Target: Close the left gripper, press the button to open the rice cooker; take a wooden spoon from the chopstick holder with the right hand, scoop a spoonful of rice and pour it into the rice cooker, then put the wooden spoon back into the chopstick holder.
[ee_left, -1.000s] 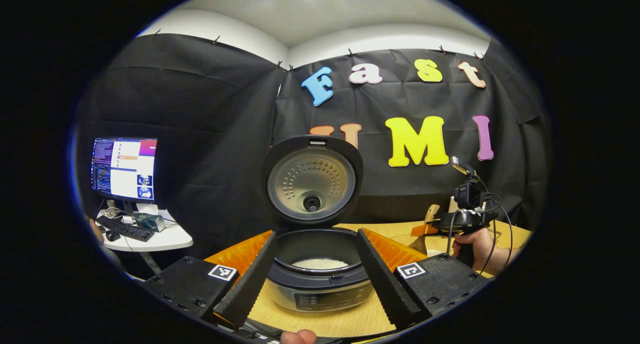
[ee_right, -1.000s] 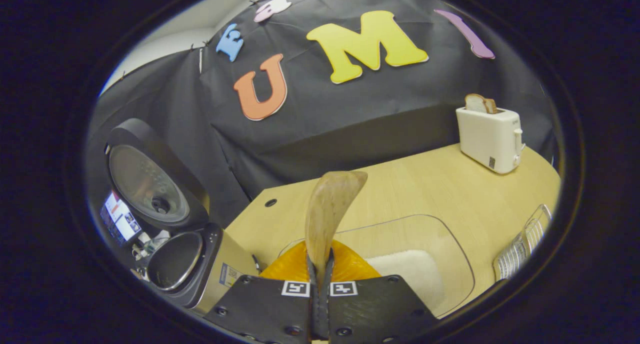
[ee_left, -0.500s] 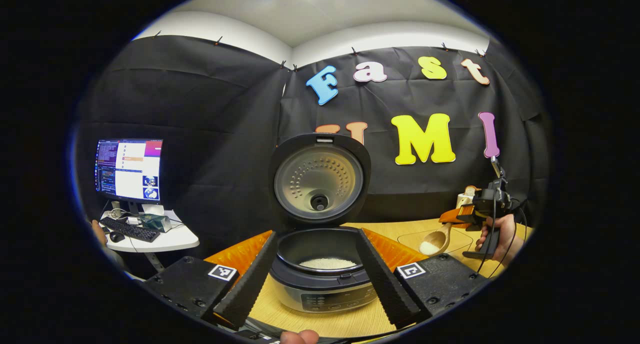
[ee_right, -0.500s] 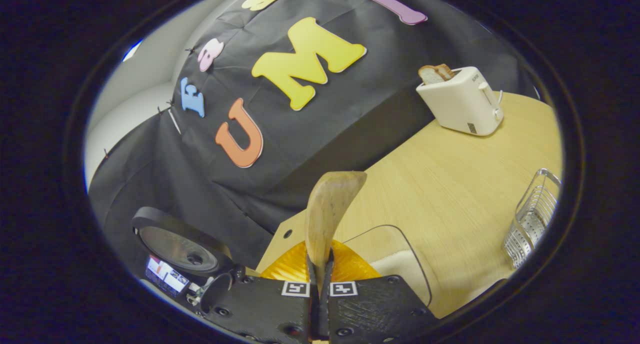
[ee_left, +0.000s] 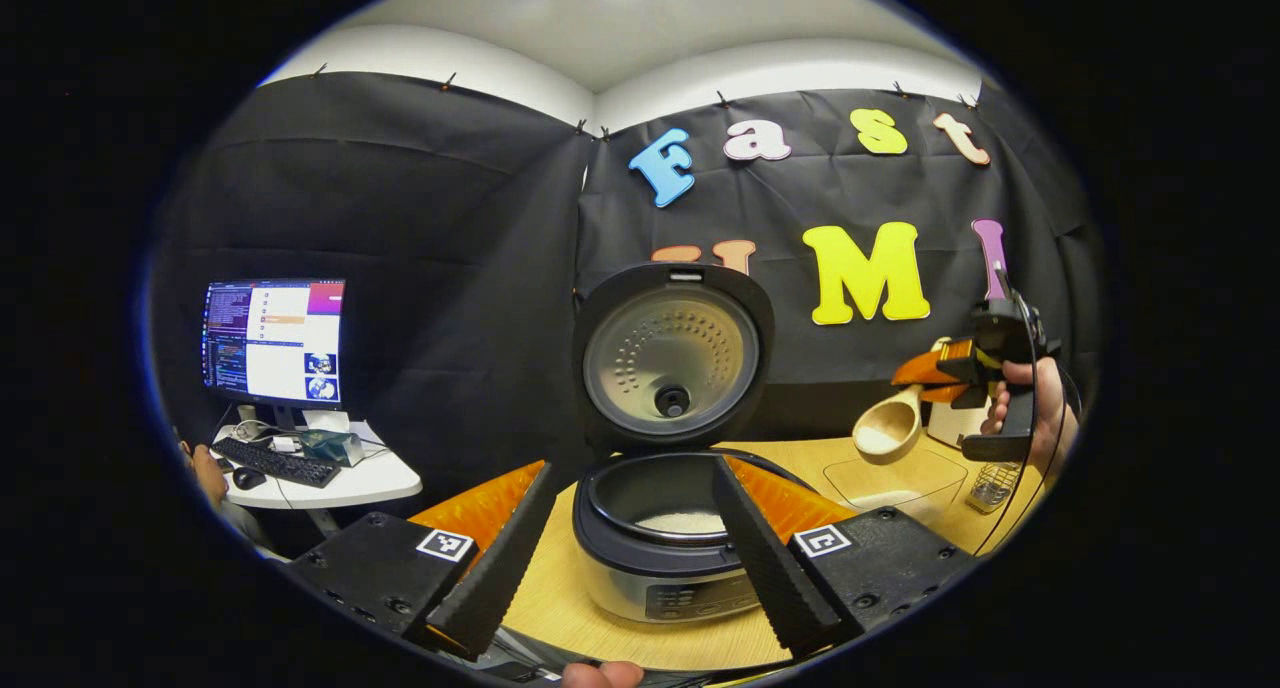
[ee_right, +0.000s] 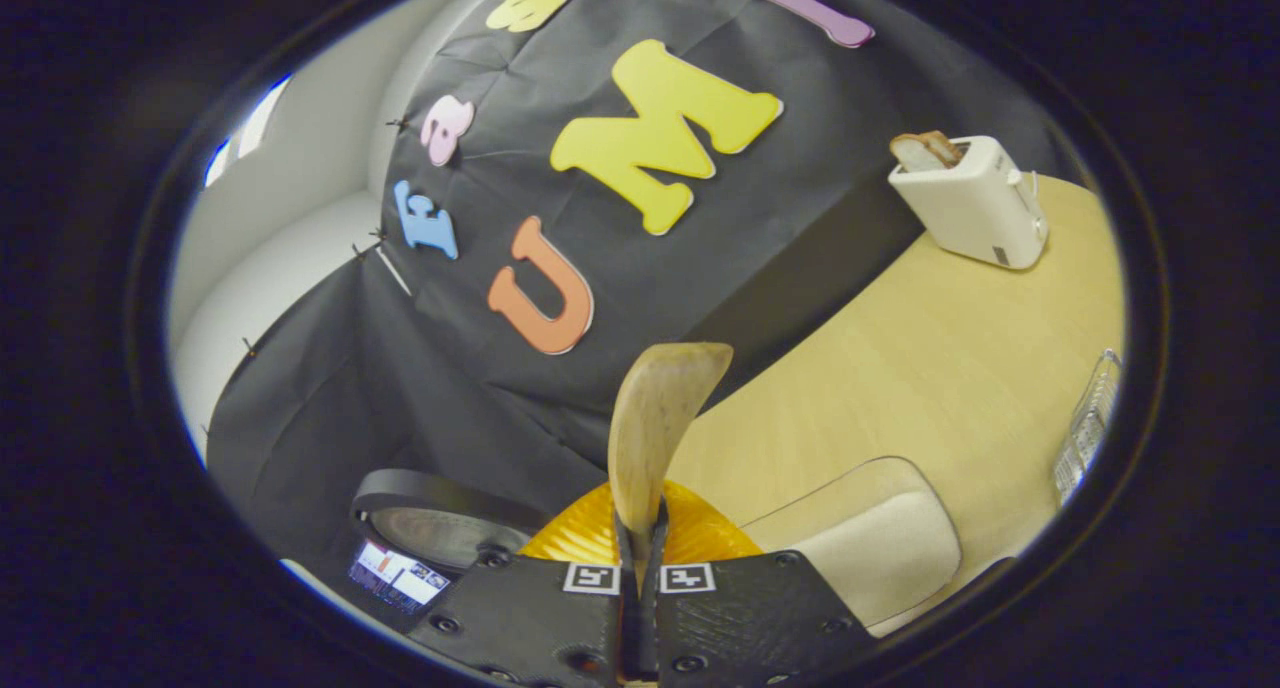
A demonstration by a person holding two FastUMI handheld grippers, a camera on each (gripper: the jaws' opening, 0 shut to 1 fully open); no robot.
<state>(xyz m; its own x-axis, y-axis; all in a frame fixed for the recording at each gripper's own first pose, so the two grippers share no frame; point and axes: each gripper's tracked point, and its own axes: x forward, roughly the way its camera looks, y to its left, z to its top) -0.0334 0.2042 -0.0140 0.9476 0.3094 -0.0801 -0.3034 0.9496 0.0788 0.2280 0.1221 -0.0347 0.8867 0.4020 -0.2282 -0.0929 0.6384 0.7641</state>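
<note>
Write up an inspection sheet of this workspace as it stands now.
Surface: wooden table, a clear rice container on it.
Job's things: rice cooker open, lid up, rice inside; wooden spoon loaded with rice, raised right of the cooker.
Clutter: toaster holding bread; wire chopstick holder.
Grippers: left gripper open before the cooker; right gripper shut on the spoon.
Cables: a cable hangs from the right gripper.
Surroundings: side desk with monitor and keyboard.

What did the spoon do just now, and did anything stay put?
The right tool lifted the wooden spoon out of the rice tray; it now hangs loaded above the table, right of the rice cooker. It stays clamped on the handle. The cooker lid stayed open and the left tool stayed open.
</note>
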